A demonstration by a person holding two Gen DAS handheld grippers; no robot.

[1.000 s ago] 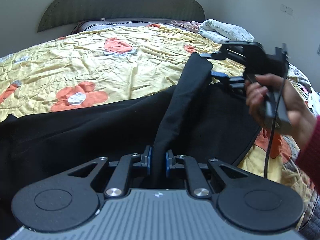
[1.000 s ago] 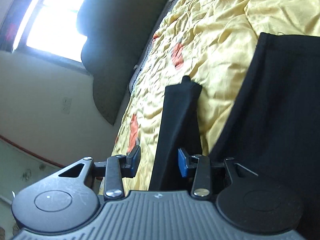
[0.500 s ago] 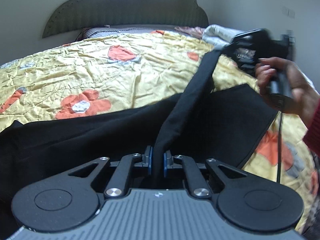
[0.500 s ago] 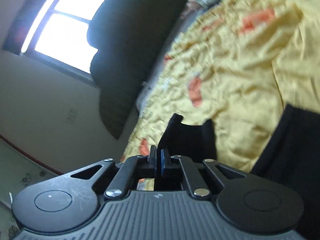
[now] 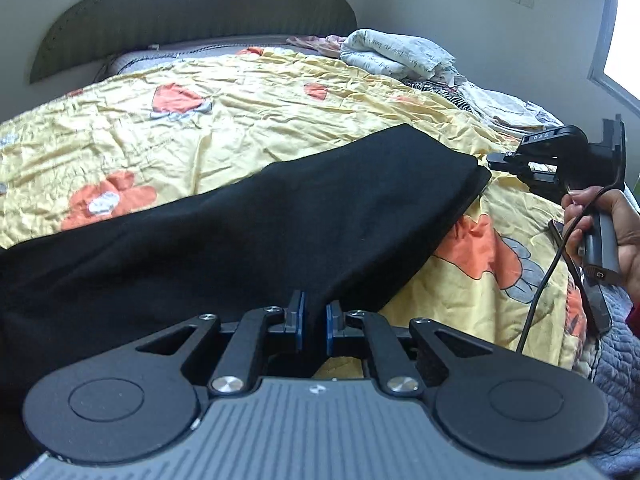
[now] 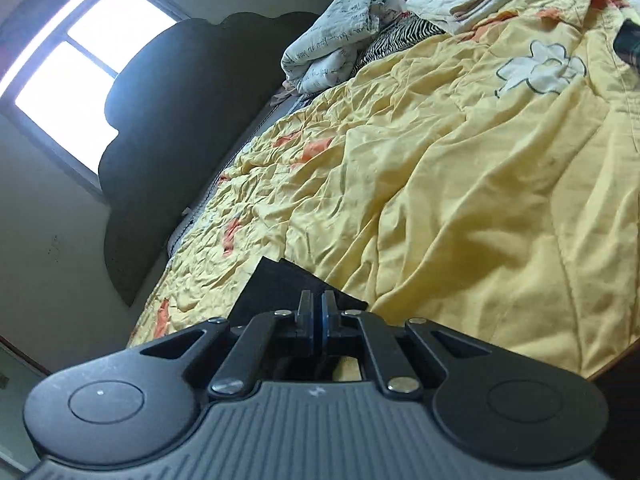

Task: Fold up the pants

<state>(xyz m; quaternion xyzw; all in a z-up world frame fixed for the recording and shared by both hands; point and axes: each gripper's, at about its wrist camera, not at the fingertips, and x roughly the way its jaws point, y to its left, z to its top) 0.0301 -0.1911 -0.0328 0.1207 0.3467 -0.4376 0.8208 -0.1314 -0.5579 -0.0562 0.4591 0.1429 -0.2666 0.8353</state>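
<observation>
Black pants [image 5: 280,216] lie spread across the yellow flowered bedspread [image 5: 224,100], running from the lower left to an end at the right. My left gripper [image 5: 314,322] is shut on the near edge of the pants. My right gripper [image 6: 317,316] is shut on a corner of the black pants [image 6: 276,284]. It also shows in the left wrist view [image 5: 516,160], held by a hand at the far end of the pants.
A dark padded headboard [image 5: 192,20] stands at the back. A pile of folded white and striped laundry [image 5: 400,56] sits at the bed's far right. A window [image 6: 68,76] is on the wall. A grey quilt [image 5: 616,368] hangs at the bed's right edge.
The lifted strip of pants has been pulled to the right and laid down flat. The right gripper closed on the pants end and moved right and lower.
</observation>
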